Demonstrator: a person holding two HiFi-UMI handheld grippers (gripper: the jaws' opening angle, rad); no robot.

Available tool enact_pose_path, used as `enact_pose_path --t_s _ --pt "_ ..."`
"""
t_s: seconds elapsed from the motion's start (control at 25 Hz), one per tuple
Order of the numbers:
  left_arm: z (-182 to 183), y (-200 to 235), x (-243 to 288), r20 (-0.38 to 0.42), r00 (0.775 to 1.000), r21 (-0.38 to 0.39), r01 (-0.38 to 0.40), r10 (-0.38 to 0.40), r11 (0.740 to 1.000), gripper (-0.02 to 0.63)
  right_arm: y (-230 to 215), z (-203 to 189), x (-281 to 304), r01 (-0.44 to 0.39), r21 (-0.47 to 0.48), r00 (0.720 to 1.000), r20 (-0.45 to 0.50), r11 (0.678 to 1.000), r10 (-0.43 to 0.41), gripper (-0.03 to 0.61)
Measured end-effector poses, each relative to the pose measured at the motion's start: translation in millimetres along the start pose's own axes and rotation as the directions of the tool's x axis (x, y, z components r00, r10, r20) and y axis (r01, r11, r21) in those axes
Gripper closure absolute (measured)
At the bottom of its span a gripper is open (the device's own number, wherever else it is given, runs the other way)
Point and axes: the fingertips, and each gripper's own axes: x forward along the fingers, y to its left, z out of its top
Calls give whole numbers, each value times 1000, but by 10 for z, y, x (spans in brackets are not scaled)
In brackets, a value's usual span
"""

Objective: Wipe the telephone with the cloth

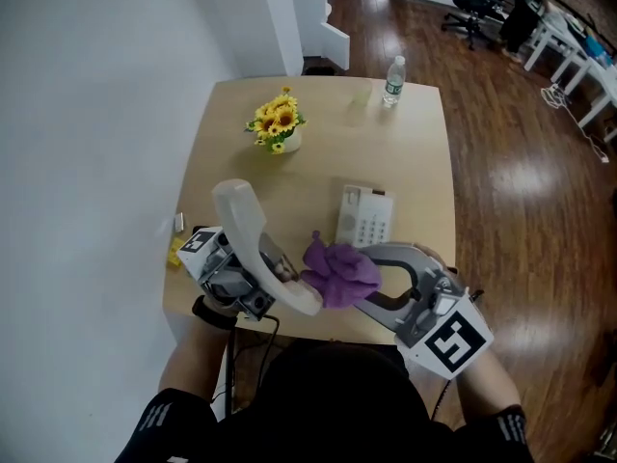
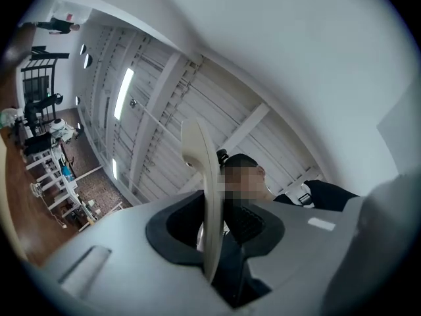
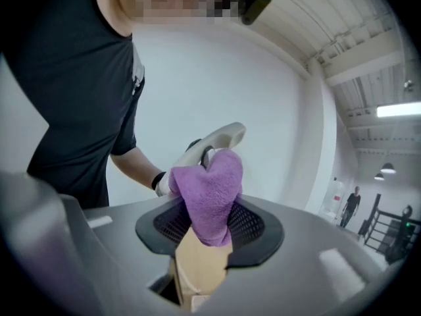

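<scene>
wooden floor (image 1: 501, 191): dark boards to the right of and beyond the table; a white wall (image 1: 87, 114) runs along the table's left side.

table (image 1: 415, 162): light wooden top, seen steeply from above in the head view.

left gripper (image 1: 275, 266) (image 2: 212, 222): held over the near edge of the table towards its near left corner, pointing upward. its jaws stand narrow and are clamped on the handset, which passes edge-on between the pads in the left gripper view.

right gripper (image 1: 364, 280) (image 3: 207, 222): held over the near edge towards the near right corner, pointing left at the other gripper. its jaws are closed on the cloth, which bulges out from between the pads.

handset (image 1: 253, 239) (image 2: 200, 170) (image 3: 214, 139): off-white, lifted off its base and tilted, its upper end over the table and its lower end past the near edge.

telephone base (image 1: 364, 216): off-white, flat on the table right of centre, nearer the near edge than the far edge, keypad up and cradle bare.

cloth (image 1: 339, 273) (image 3: 209, 189): purple, bunched, just beside the lower half of the handset; it appears to rest against it, though the contact itself cannot be made out.

sunflowers (image 1: 278, 123): yellow blooms in a small white pot, near the far left corner.

bottle (image 1: 393, 80): clear plastic, upright, at the far edge towards the far right corner.

yellow object (image 1: 176, 251): small, at the left edge close to the near left corner; too small to tell what it is.
</scene>
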Motion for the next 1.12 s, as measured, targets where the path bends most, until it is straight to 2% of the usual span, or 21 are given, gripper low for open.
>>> enact_pose_path --t_s 0.12,0.24,0.48,0.6,0.76,0.84,1.0,1.12 --pt "-21 2 42 -14 1000 1 4 -4 1000 526 21 59 89 -18 29 1000 22 999 17 423" --pt "-44 11 55 -16 1000 -8 14 -14 1000 526 206 29 179 -76 -27 997 -16 997 75 424" --pt "-7 -47 37 -9 999 -9 39 -39 999 525 505 -185 142 -138 -96 986 -105 986 128 426" --pt "38 -50 22 -3 999 1 37 -37 999 525 644 -329 109 -176 -84 977 -140 981 163 426" --pt "-12 -72 36 -27 998 -12 53 -53 999 525 424 -317 85 -116 -36 987 -114 993 111 426" --pt "-85 -22 41 -54 998 -22 39 -41 999 525 291 -223 108 -102 -50 991 -90 993 97 426" --pt "-207 109 46 -92 996 -49 3 -7 999 525 314 -128 182 -159 -159 984 -108 974 143 426" --pt "-190 111 29 -88 996 -40 2 -5 999 523 437 -252 154 -230 -166 969 -135 959 209 426"
